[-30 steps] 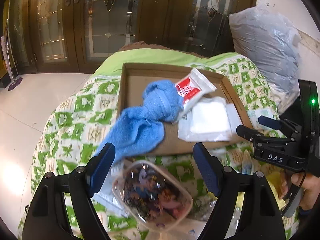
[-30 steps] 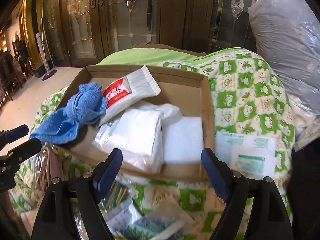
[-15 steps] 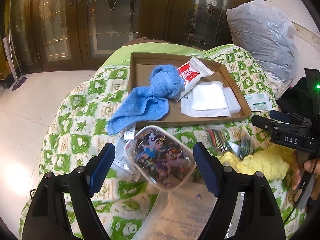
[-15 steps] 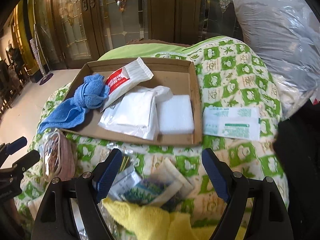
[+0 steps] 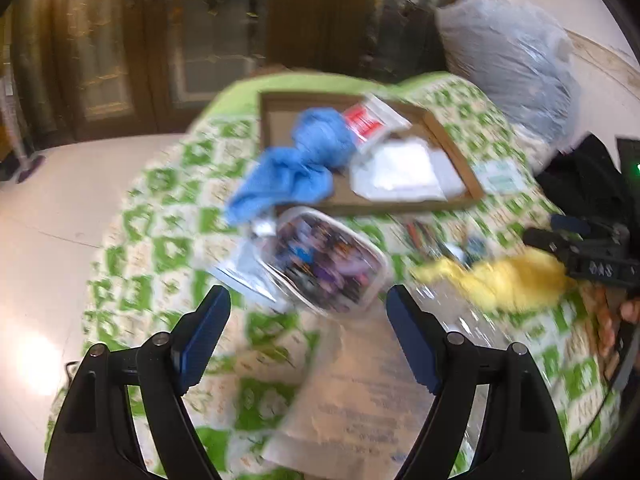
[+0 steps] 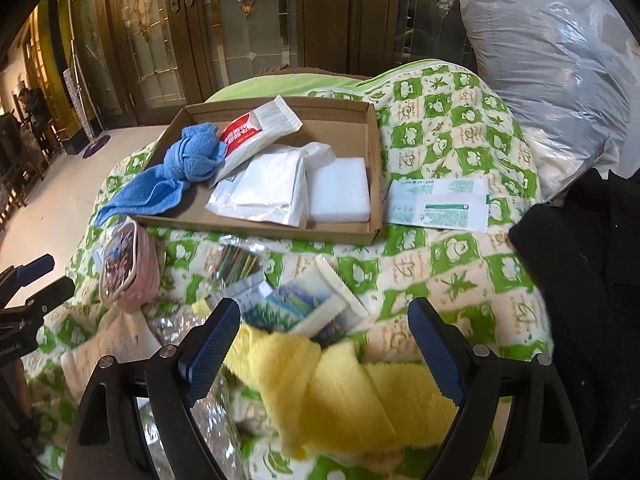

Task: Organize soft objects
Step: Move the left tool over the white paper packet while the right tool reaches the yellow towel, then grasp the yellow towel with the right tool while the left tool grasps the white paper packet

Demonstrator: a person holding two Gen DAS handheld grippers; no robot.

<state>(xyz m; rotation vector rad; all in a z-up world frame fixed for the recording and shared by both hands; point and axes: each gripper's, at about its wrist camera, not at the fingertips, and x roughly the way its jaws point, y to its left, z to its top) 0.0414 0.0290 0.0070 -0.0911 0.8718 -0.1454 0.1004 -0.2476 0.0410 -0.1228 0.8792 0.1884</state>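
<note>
A shallow cardboard tray (image 6: 374, 184) (image 5: 452, 148) on the green-checked quilt holds a blue towel (image 6: 188, 160) (image 5: 304, 156) that spills over its left edge, a red-and-white packet (image 6: 256, 132), a white plastic bag (image 6: 272, 184) and a white foam block (image 6: 339, 190). My right gripper (image 6: 324, 344) hangs over a yellow towel (image 6: 344, 396) (image 5: 508, 280); its jaws are opening with nothing pressed between them. My left gripper (image 5: 308, 336) is open just short of a clear cartoon-printed pouch (image 5: 324, 260) (image 6: 126, 268).
Loose packets (image 6: 304, 308), a bundle of coloured sticks (image 6: 236, 264) and a green-printed sachet (image 6: 440, 204) lie on the quilt. A paper sheet (image 5: 360, 392) lies near the left gripper. A big plastic sack (image 6: 548, 52) sits at the right; tiled floor drops off at the left.
Both grippers have pulled back from the tray toward me. The yellow towel and loose packets came into the right wrist view; the pouch now lies farther ahead of the left gripper.
</note>
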